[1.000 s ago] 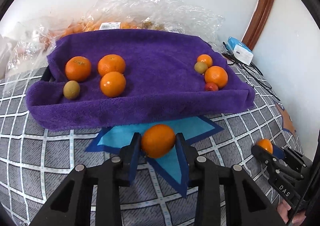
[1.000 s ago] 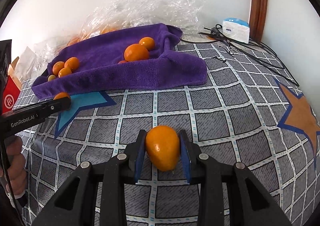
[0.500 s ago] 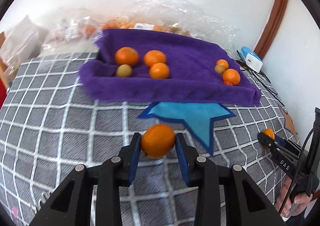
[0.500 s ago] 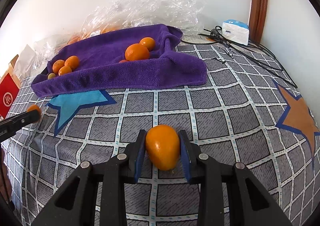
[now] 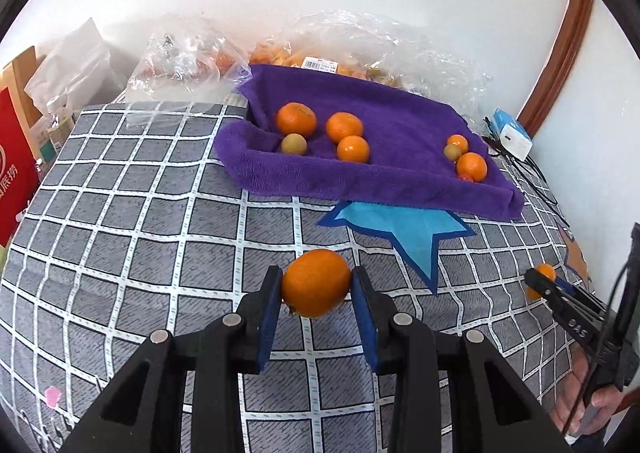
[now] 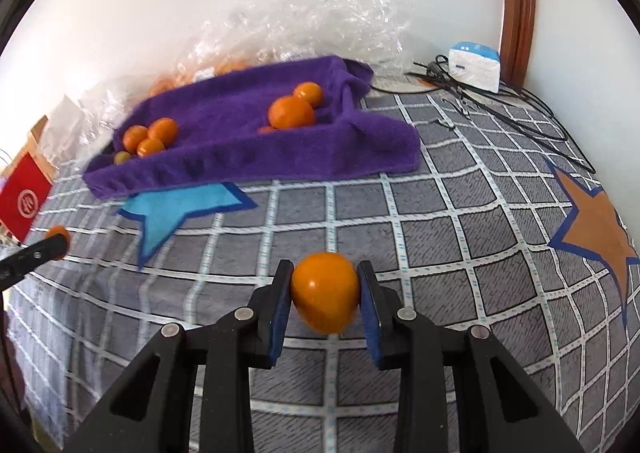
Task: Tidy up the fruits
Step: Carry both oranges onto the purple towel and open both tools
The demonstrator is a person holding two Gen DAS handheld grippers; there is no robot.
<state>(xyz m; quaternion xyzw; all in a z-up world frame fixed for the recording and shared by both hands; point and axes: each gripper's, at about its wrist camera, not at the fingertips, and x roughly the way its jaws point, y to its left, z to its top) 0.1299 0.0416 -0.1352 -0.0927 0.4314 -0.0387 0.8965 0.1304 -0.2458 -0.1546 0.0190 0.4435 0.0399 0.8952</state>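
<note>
Two oranges are in the air at once, one in each gripper, above a grey checked bedcover [image 5: 160,237].

Farthest left, a red box [image 5: 14,181] and white bags stand at the bed's edge, clear of the work. Next comes the left gripper [image 5: 316,289], its blue pads pinching an orange [image 5: 316,281] across its widest part, a hold that likely keeps the round fruit from rolling out.

Beyond it, a purple towel [image 5: 400,181] is draped over a tray to make a soft, raised-edged bed. On it one cluster of three oranges and a greenish fruit [image 5: 294,144] sits to the left, and a second, smaller cluster [image 5: 464,157] lies to the right; the sorting seems to go by these two groups. Crinkled plastic bags [image 5: 360,41] with more fruit lie behind the towel.

Right again, the right gripper [image 6: 325,295] clamps a second orange [image 6: 325,291] between its pads, low over the cover and well short of the towel. Both fruits look ready to be carried to it. A white charger [image 6: 474,67] and cables lie far right.
</note>
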